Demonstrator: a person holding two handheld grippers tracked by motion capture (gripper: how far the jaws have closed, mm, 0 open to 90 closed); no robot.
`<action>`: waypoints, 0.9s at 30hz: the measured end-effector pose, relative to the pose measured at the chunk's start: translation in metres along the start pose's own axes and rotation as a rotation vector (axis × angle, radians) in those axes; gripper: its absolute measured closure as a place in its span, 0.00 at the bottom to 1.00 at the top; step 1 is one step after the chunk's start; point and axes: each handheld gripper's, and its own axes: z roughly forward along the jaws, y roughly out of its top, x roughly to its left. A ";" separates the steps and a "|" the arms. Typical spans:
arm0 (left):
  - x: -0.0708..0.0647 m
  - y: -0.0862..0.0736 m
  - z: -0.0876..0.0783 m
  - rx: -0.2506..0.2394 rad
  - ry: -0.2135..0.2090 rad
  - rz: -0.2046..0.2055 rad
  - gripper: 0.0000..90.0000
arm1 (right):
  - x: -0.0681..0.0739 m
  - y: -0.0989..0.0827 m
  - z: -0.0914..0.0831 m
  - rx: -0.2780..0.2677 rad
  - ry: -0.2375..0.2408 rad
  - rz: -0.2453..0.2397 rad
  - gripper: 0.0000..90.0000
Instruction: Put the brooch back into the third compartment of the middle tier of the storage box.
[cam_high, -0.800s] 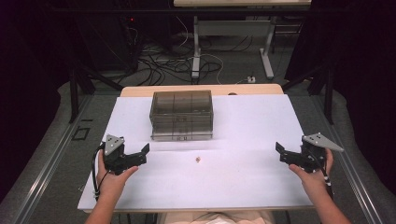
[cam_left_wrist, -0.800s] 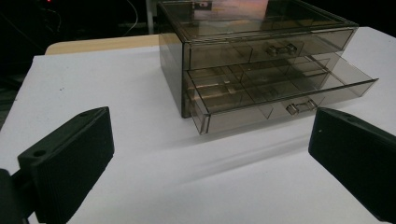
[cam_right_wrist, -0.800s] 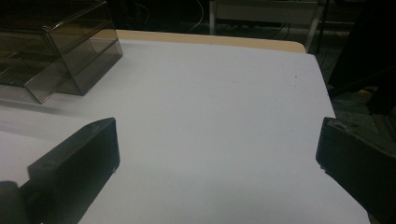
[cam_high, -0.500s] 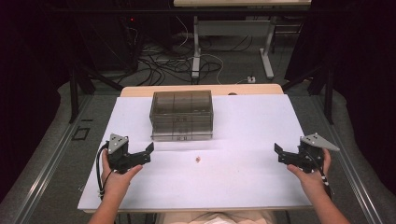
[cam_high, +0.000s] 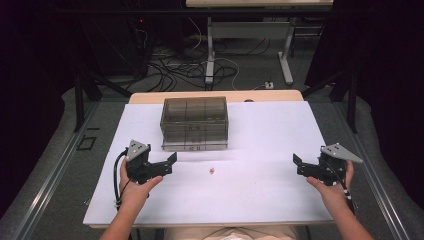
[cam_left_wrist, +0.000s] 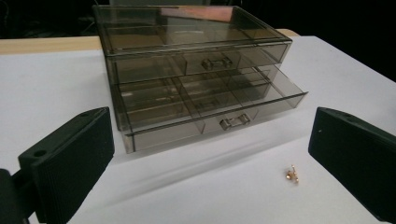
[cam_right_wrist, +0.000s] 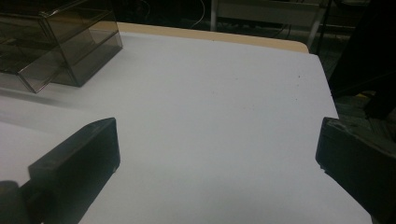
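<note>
A smoky clear drawer box (cam_high: 195, 123) stands at the table's far middle. Its lower drawer (cam_left_wrist: 219, 109) is pulled out, empty. A small gold earring (cam_left_wrist: 292, 174) lies just before it.

Table top (cam_high: 260, 190) white, tan wood strip at far edge. Drawer box (cam_left_wrist: 187, 88) ahead of left gripper (cam_left_wrist: 205, 158): smoky translucent grey. Small trinket (cam_left_wrist: 292, 174) between its jaws: gold. Both grippers black, ribbed pads; right gripper (cam_right_wrist: 219, 163) same, grey top plate.
</note>
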 end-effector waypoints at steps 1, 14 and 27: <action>-0.003 0.002 0.002 0.002 -0.005 0.002 0.00 | 0.000 0.000 0.000 0.008 0.001 0.000 0.00; -0.023 0.018 0.012 0.008 -0.020 0.022 0.02 | 0.005 0.000 0.001 0.017 0.009 -0.011 0.01; -0.043 0.026 0.028 0.014 -0.050 0.003 0.05 | 0.003 -0.001 0.002 0.007 0.003 -0.011 0.02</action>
